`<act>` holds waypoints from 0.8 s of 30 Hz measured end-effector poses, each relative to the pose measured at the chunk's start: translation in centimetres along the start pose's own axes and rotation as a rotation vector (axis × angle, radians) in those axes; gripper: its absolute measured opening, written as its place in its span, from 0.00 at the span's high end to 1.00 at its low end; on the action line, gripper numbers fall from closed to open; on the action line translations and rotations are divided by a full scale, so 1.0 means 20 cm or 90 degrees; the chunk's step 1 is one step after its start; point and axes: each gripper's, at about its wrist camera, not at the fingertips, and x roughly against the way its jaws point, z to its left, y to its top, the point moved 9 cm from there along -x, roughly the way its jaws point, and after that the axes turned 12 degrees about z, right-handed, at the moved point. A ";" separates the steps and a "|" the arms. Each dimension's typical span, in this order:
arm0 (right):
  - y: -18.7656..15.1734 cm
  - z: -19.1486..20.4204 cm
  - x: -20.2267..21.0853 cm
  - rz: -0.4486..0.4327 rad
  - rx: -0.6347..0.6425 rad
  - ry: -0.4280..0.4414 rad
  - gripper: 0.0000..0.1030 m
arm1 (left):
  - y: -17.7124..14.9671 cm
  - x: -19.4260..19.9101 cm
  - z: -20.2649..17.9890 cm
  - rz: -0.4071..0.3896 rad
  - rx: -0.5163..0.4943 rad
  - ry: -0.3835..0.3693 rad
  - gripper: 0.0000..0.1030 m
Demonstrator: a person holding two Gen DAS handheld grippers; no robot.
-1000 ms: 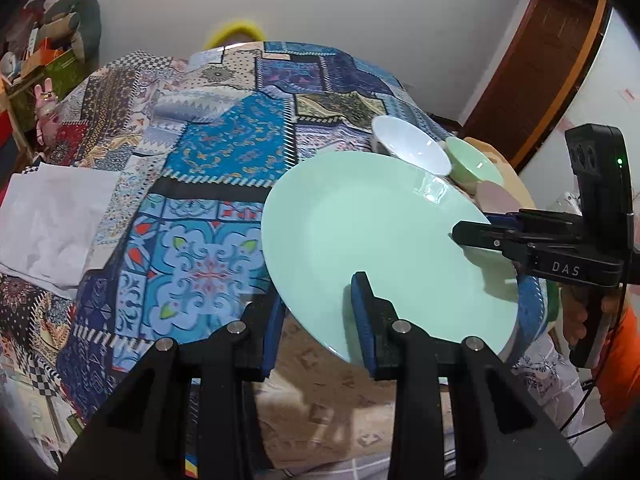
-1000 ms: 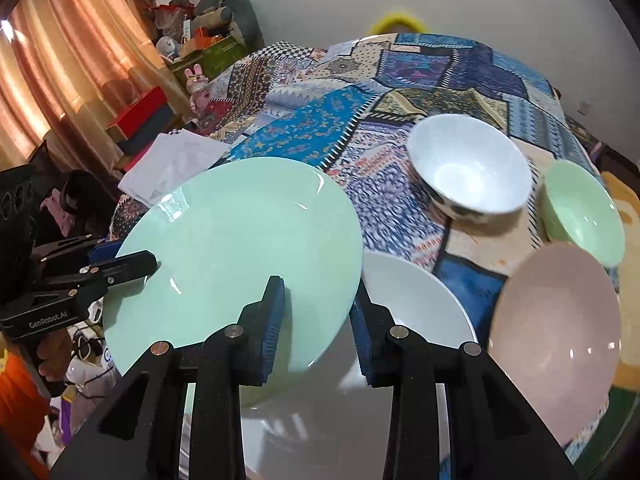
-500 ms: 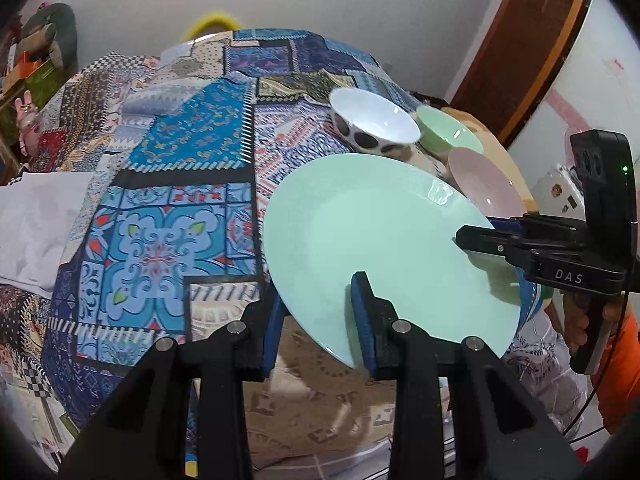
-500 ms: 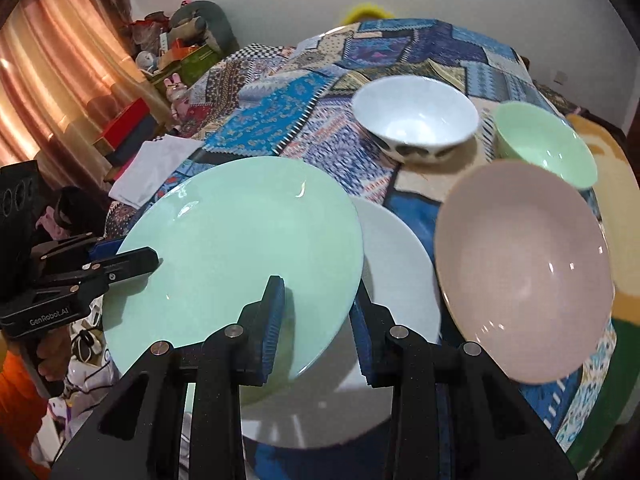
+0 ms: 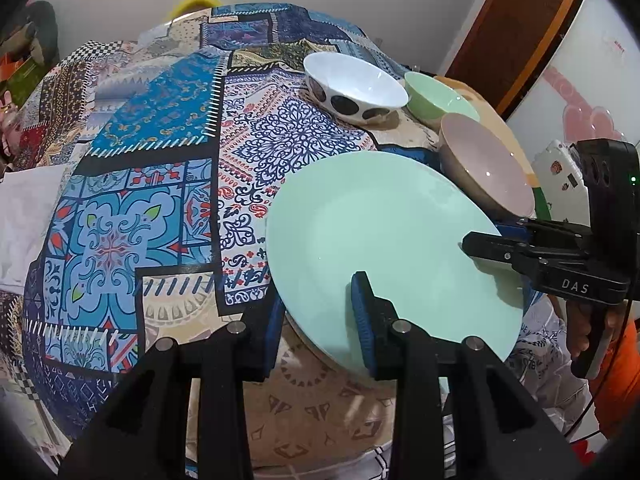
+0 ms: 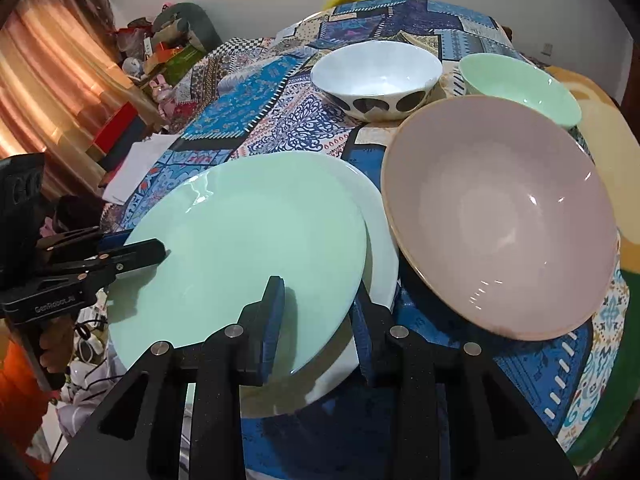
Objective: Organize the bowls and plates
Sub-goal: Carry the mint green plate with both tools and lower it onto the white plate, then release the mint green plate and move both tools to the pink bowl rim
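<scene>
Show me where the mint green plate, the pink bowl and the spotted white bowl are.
mint green plate (image 6: 240, 248), right wrist view, centre of its face
pink bowl (image 6: 504, 224), right wrist view, inner hollow
spotted white bowl (image 5: 354, 80), left wrist view, white inside

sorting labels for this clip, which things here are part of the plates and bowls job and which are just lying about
Part of the job:
- mint green plate, clamped by left gripper and right gripper
- white plate beneath it
- pink bowl
- white spotted bowl
- small green bowl

Just lying about:
- white paper
- boxes and toys by the curtain
</scene>
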 end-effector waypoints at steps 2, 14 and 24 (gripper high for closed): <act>0.00 0.00 0.01 -0.002 -0.001 0.007 0.71 | 0.01 -0.01 0.00 0.004 -0.001 0.000 0.68; -0.02 -0.01 0.02 -0.002 -0.008 0.025 0.71 | 0.04 -0.05 0.04 0.009 -0.015 0.034 0.68; -0.02 -0.01 0.03 -0.005 -0.017 0.026 0.71 | 0.04 -0.08 0.05 0.012 -0.015 0.041 0.68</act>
